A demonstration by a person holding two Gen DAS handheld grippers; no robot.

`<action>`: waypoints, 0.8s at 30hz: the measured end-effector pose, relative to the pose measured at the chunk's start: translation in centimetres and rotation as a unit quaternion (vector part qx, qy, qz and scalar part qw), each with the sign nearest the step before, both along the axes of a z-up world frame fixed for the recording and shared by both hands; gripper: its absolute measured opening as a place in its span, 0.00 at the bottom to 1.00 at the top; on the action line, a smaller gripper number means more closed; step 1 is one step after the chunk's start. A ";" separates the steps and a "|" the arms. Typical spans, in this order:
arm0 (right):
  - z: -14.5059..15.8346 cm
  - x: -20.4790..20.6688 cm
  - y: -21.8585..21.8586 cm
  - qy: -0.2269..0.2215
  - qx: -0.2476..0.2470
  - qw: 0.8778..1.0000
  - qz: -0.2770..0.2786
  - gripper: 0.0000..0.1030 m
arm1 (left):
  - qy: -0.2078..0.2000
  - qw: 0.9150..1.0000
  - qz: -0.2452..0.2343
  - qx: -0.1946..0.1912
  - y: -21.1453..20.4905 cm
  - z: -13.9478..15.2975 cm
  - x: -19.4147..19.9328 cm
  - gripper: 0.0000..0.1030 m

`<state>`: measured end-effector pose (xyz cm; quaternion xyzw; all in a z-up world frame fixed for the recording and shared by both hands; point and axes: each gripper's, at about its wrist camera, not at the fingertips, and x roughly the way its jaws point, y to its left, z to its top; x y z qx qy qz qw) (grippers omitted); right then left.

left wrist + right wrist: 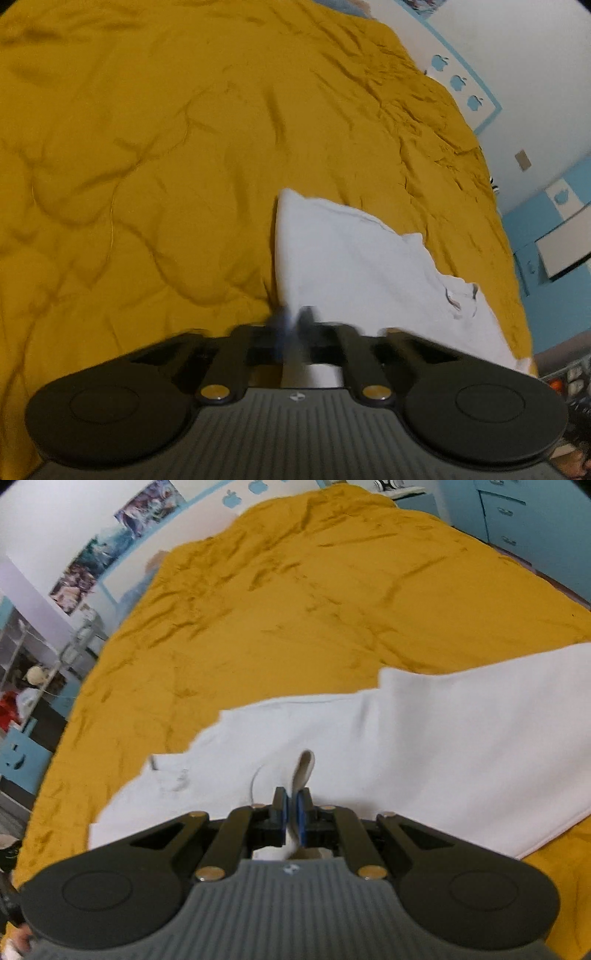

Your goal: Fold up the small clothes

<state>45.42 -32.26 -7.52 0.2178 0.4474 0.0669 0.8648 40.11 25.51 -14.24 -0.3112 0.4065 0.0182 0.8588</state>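
Two tools, as I read them: right tool (pixel 291 808) pinches the white garment (pixel 424 746) lying on the yellow bed (pixel 295 602); left tool (pixel 293 325), blurred, apparently grips its edge.

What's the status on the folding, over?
Left gripper and right gripper both clamped on white garment. Garment on yellow bedspread. No obstructions.

One white garment (pixel 424 746); one mustard bedspread (pixel 295 609)

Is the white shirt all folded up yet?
Not yet. The white shirt lies mostly spread on the yellow blanket, with both grippers' jaws pinching its edge.
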 end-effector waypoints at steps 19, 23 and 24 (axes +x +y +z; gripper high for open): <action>-2.6 -1.4 -0.9 0.009 -0.020 1.000 0.003 0.20 | 0.011 0.997 -0.045 0.067 -0.8 2.1 -1.6 0.22; -3.0 -2.7 0.0 0.015 -0.020 0.999 0.021 0.20 | 0.025 0.994 -0.069 0.076 -1.3 2.7 -3.5 0.22; -3.4 -2.7 0.0 0.019 -0.028 0.999 0.018 0.18 | 0.029 0.993 -0.073 0.083 -1.4 2.7 -3.8 0.22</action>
